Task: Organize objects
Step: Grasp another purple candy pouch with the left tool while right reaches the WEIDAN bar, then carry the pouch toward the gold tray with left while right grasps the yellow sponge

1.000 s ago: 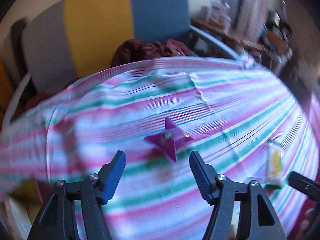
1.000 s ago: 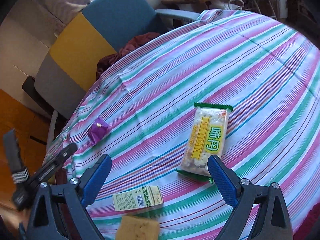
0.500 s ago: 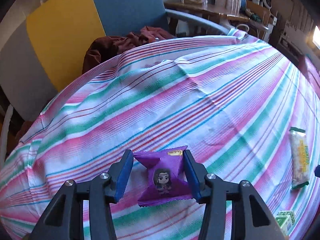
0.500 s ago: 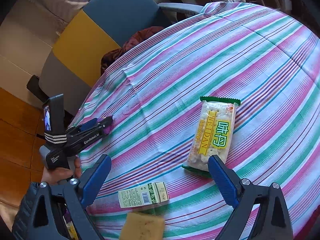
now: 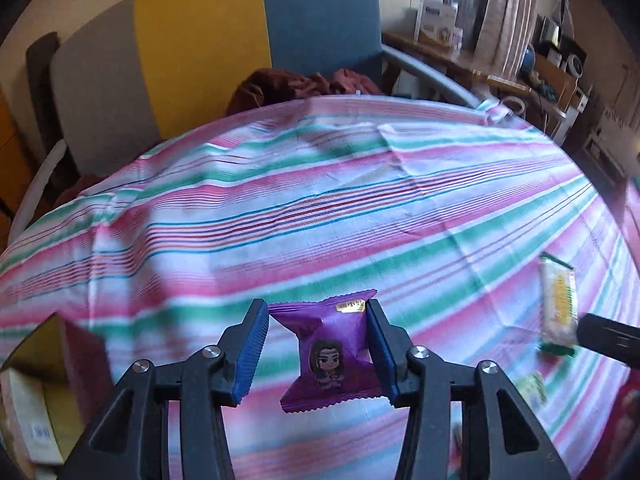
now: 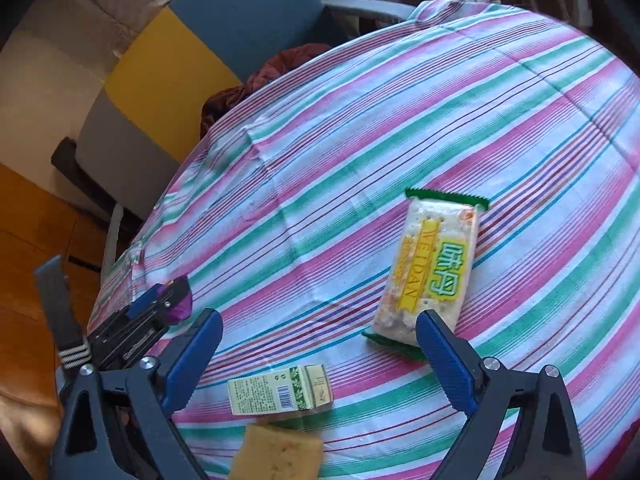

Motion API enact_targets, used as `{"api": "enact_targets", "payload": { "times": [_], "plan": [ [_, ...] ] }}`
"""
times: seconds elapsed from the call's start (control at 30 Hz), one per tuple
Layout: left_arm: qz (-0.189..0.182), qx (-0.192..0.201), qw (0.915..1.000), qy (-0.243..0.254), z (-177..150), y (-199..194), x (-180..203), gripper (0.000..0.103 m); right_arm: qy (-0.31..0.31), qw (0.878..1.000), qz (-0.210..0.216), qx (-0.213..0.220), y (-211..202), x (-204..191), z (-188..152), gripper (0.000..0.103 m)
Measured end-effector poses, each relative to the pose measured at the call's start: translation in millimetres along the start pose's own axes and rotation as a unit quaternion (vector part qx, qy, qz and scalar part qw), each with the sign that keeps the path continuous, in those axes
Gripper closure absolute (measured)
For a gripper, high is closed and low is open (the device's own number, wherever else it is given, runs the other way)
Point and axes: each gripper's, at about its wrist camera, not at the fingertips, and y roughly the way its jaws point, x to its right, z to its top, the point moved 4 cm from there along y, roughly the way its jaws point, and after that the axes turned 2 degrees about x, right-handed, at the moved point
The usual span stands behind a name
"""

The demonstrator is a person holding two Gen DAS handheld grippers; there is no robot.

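Observation:
A purple snack packet [image 5: 332, 352] with a cartoon figure sits between the blue pads of my left gripper [image 5: 316, 310], whose jaws are closing and pressing on both its sides just above the striped tablecloth [image 5: 360, 220]. The right wrist view shows that gripper [image 6: 168, 300] at the table's left edge with the purple packet [image 6: 183, 305] in it. My right gripper [image 6: 318, 322] stands open over the cloth with nothing between its fingers. A long cracker packet [image 6: 434, 264] with green ends lies just beyond its right finger, and a small green-and-white box [image 6: 280, 394] lies under it.
A yellow spongy block [image 6: 276, 454] lies at the near edge. A grey, yellow and blue chair [image 5: 200, 48] with a dark red cloth [image 5: 300, 84] on its seat stands behind the table. Cluttered desks fill the far right. The cloth's far half is bare.
The purple packet lay on the cloth ahead of the wide-open left gripper; the jaws then came around it and closed on it. The right gripper has stayed put.

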Motion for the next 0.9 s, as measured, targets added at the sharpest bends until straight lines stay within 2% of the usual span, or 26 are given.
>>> {"api": "enact_targets", "payload": {
  "times": [0.2,0.37,0.7,0.9],
  "plan": [
    [-0.011,0.031,0.9993,-0.02,-25,-55,-3,0.054,-0.043,0.998,0.015,-0.042,16,-18,-12,0.005],
    [-0.018,0.045,0.9981,-0.037,-52,-89,-9,0.054,-0.047,0.998,0.0,-0.051,21,-16,-17,0.005],
    [-0.007,0.072,0.9965,-0.043,-106,-138,-31,0.054,-0.068,0.994,-0.017,-0.078,24,-22,-38,0.005],
    [-0.005,0.084,0.9947,-0.06,-129,-156,-53,0.054,-0.09,0.99,-0.029,-0.109,21,-36,-72,0.005]
  ]
}}
